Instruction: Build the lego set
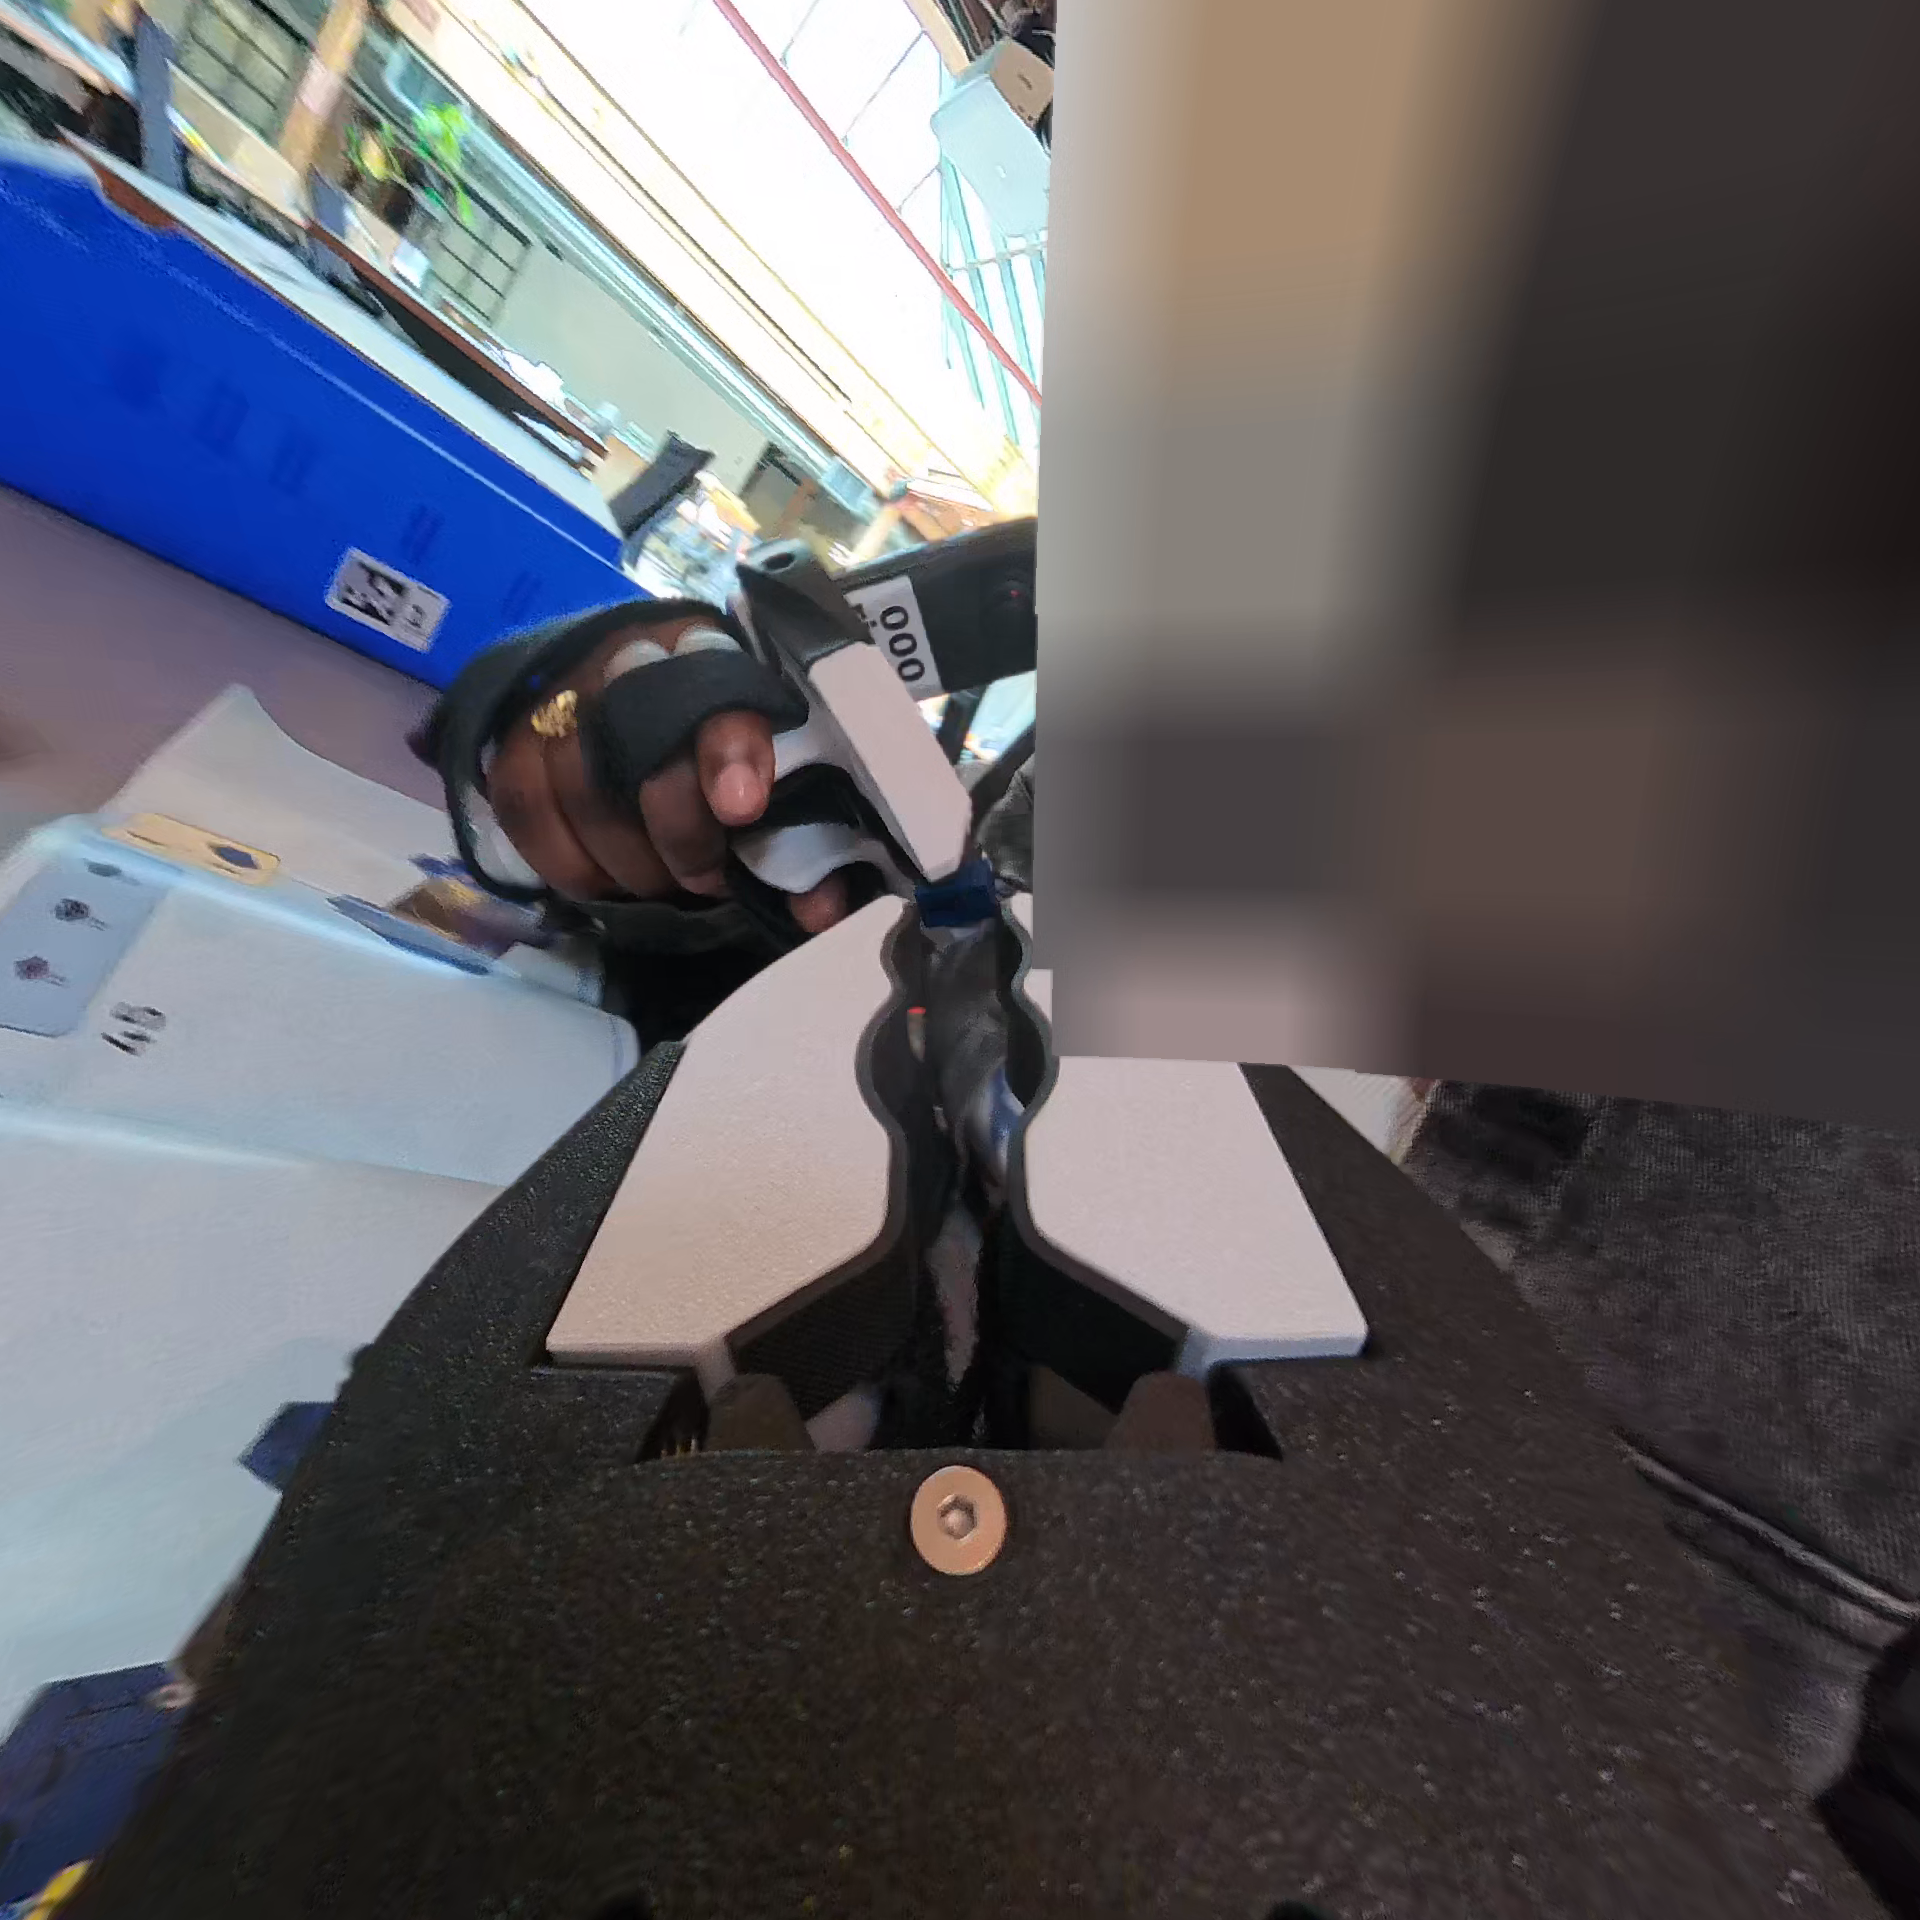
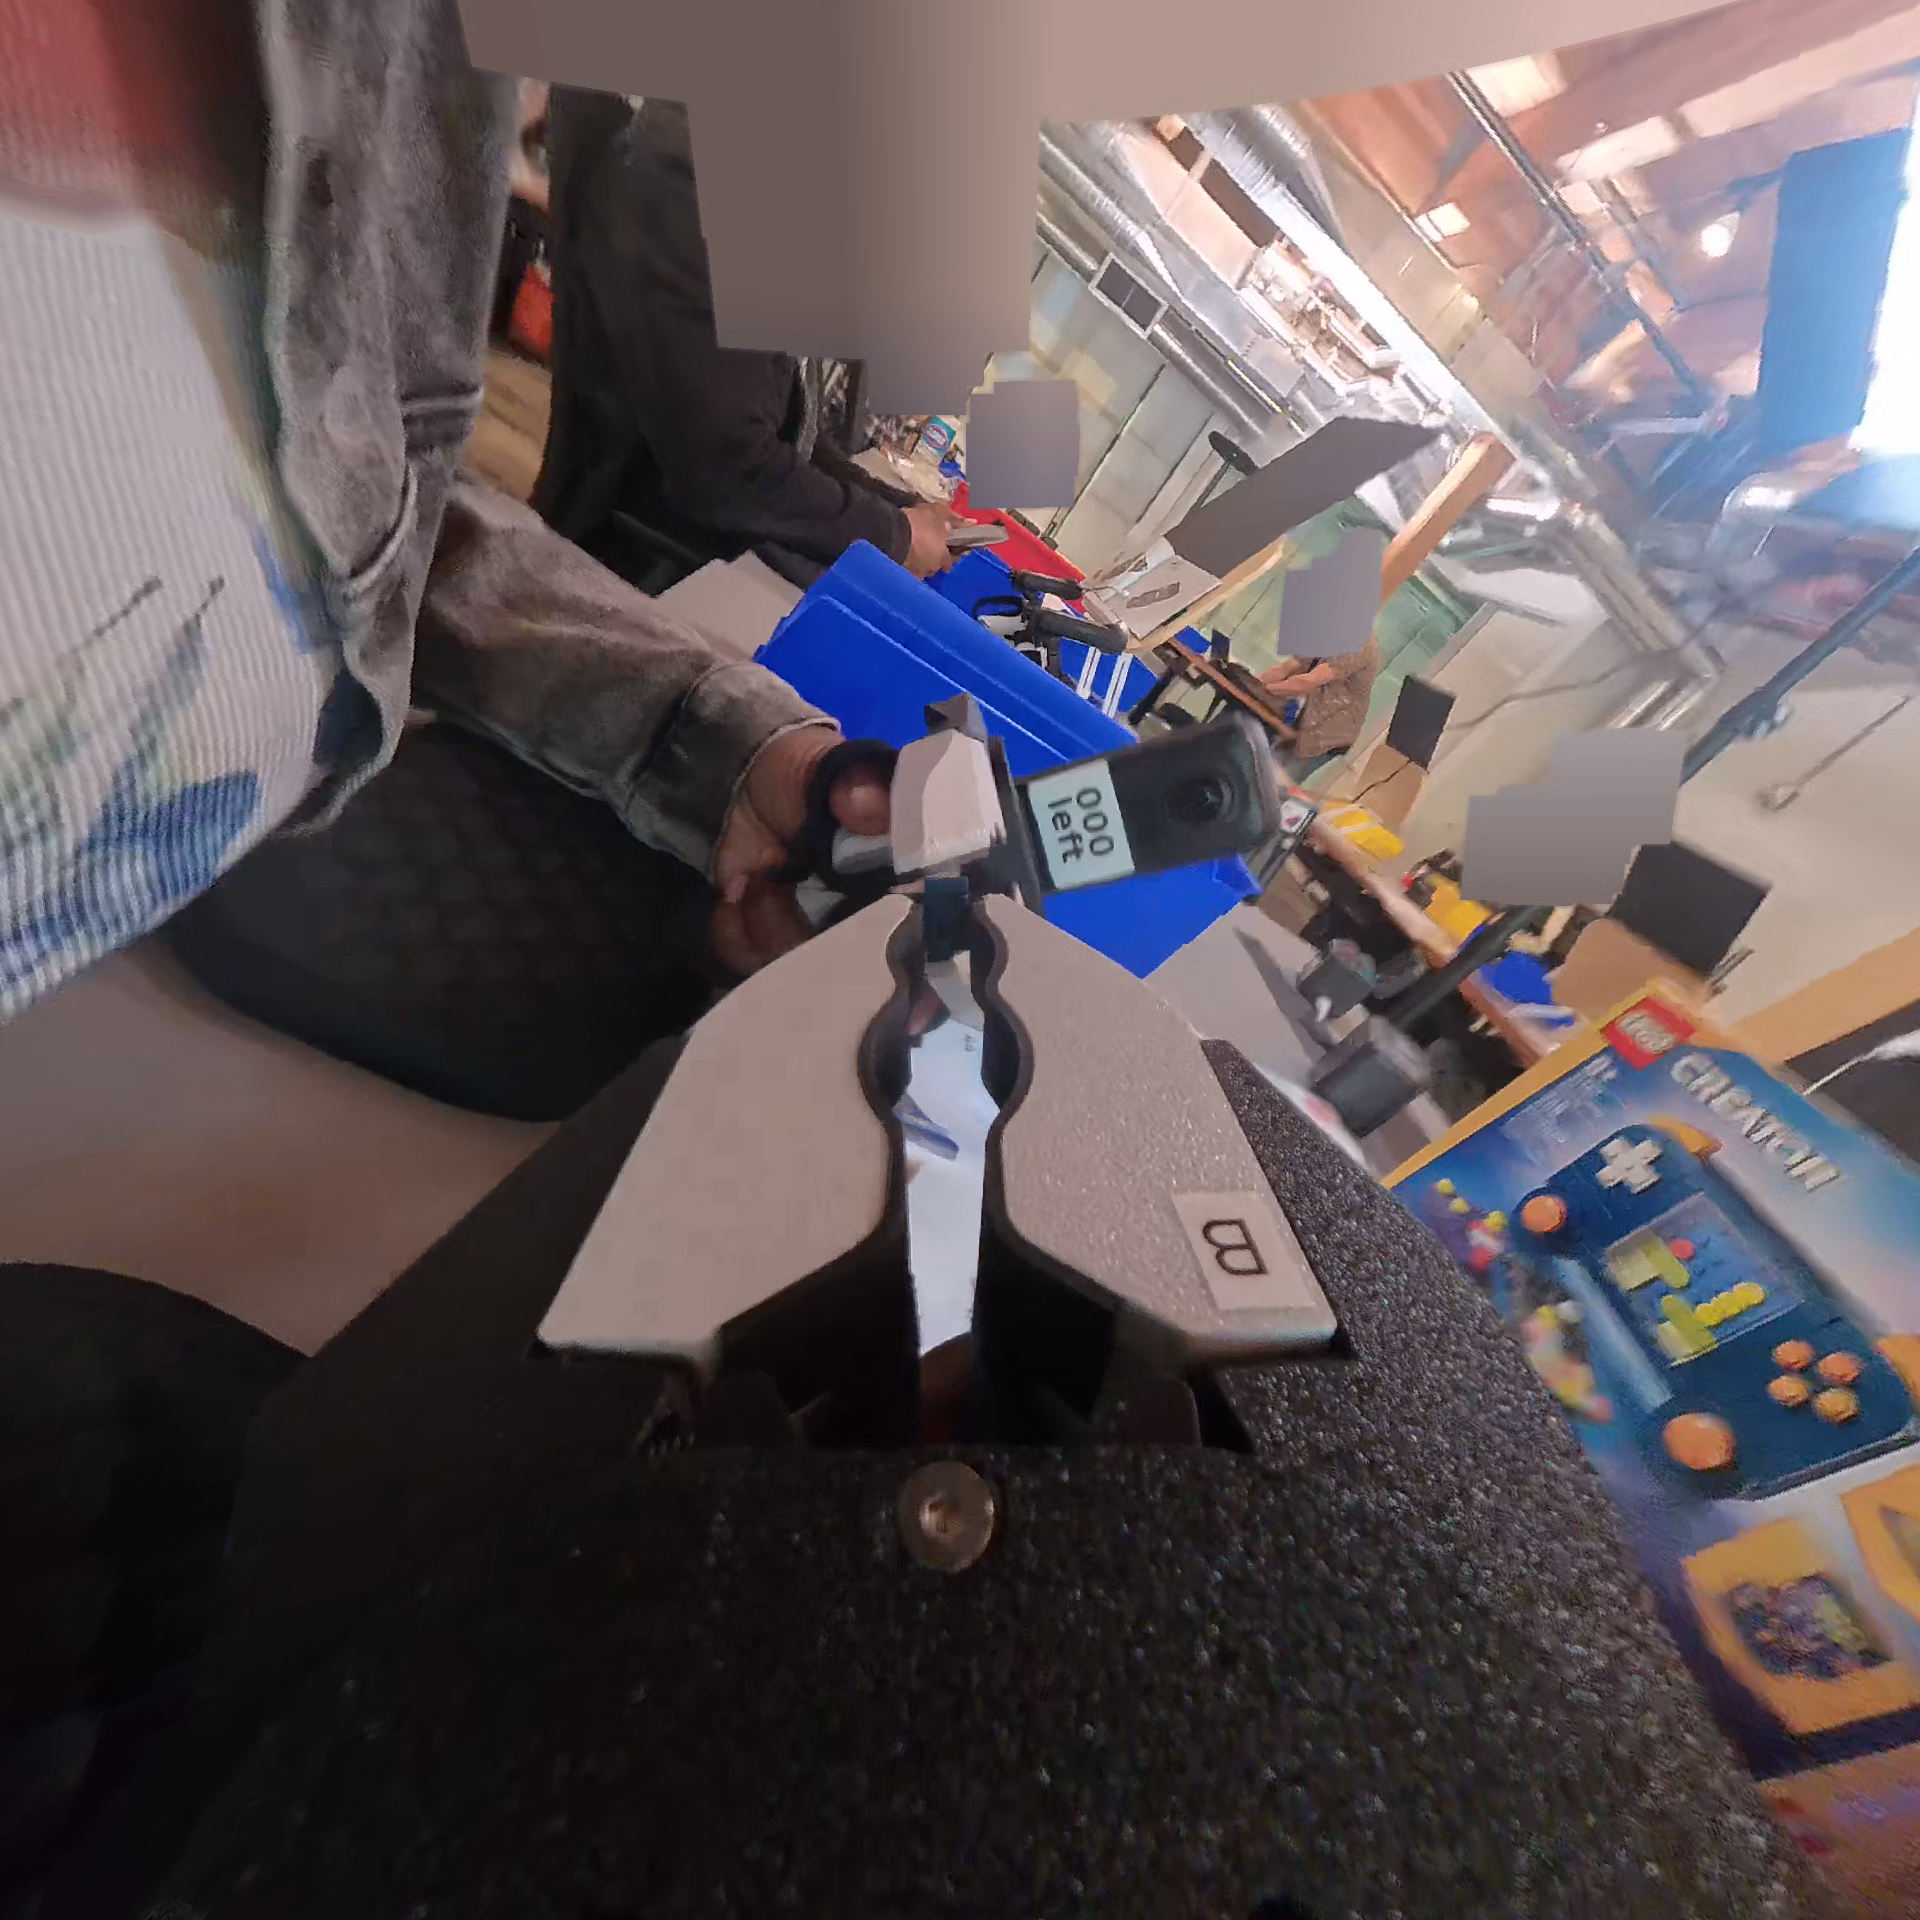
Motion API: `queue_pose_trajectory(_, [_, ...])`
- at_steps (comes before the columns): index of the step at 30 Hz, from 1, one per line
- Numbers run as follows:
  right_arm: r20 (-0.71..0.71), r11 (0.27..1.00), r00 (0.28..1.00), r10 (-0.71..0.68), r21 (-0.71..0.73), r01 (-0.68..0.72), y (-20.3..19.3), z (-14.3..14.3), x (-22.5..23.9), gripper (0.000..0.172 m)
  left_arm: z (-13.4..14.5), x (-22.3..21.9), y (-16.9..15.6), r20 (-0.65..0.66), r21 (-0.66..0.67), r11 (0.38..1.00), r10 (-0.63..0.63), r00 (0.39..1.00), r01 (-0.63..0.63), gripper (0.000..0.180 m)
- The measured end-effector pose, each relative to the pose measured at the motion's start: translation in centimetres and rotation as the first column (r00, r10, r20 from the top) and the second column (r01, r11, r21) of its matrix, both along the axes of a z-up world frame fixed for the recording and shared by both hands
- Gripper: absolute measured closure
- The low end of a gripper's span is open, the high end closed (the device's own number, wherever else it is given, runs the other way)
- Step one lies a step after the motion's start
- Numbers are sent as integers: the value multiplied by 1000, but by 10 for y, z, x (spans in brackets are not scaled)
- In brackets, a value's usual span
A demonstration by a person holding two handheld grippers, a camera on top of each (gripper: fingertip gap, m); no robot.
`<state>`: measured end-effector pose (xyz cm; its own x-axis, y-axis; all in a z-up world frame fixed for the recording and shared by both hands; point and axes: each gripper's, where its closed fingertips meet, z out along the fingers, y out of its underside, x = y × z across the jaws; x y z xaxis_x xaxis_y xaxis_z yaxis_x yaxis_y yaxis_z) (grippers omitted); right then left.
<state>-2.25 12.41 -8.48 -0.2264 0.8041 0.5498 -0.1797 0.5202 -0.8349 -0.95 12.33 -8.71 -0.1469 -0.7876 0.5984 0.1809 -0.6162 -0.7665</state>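
In the left wrist view, my left gripper has its fingertips closed on a small dark blue brick. The right gripper's white finger, held by a hand in a black strap, comes down onto the same brick from above. In the right wrist view, my right gripper is closed on a small dark blue brick. The left gripper, with its black camera, sits just above that brick, tip to tip. I cannot tell whether this is one brick or two joined.
A blue bin stands behind on the pale table and also shows in the right wrist view. A white box lies at left. A colourful toy-set box lies at right. A person's grey sleeve is close by. The grippers are tip to tip, or close to it.
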Motion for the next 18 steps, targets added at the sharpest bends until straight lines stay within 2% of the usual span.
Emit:
queue_pose_trajectory(1, [19, 997, 1000, 4, -83, -3, 5, 1, 0, 164, 1, -1, 3, -16, 55, 997, 47, 999, -46, 165])
queue_pose_trajectory(3, [83, 956, 996, 41, -293, -15, 17, -1, -1, 164, 0, -7, 13, -77, 215, 960, 198, 977, -178, 166])
queue_pose_trajectory(6, [119, 853, 986, 113, -521, -35, 29, 0, 0, 164, 9, -16, 20, -80, 415, 854, 379, 922, -315, 170])
queue_pose_trajectory(9, [144, 821, 981, 128, -571, -24, 30, -3, -2, 164, 8, -20, 26, -92, 442, 820, 444, 891, -363, 170])
queue_pose_trajectory(18, [174, 740, 964, 202, -671, -34, 27, -8, -6, 164, -3, -10, 27, -167, 458, 827, 441, 882, -327, 169])
